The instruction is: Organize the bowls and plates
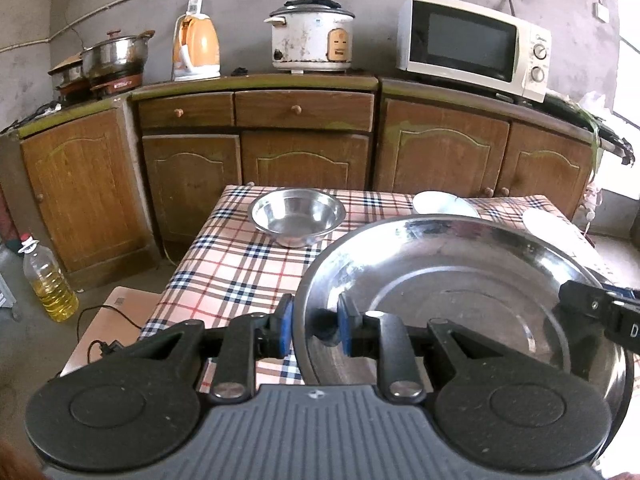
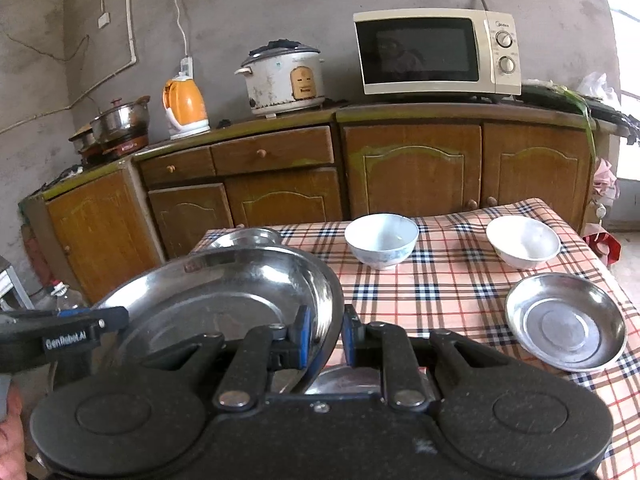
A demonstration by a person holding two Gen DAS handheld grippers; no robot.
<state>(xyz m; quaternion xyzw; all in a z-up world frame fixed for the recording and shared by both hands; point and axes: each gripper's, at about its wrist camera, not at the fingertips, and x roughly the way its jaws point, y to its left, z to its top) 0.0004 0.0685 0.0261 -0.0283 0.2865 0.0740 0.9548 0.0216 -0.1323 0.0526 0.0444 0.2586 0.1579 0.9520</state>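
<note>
You pinch the large steel plate (image 1: 460, 280) by opposite rims, left gripper (image 1: 316, 326) and right gripper (image 2: 327, 338) both clamped, keeping it balanced above the tabletop's (image 2: 460, 292) near edge.

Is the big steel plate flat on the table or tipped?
Tipped. The large steel plate is lifted and tilted, its rim pinched by the left gripper and the right gripper, above the checked tablecloth.

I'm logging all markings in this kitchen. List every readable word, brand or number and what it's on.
"GenRobot.AI": white print on the left gripper body, seen in the right wrist view.
"Midea": on the microwave, faint and only probably that.
Rice cooker badge: too blurred to read.
Hotplate lettering: too small to read.
</note>
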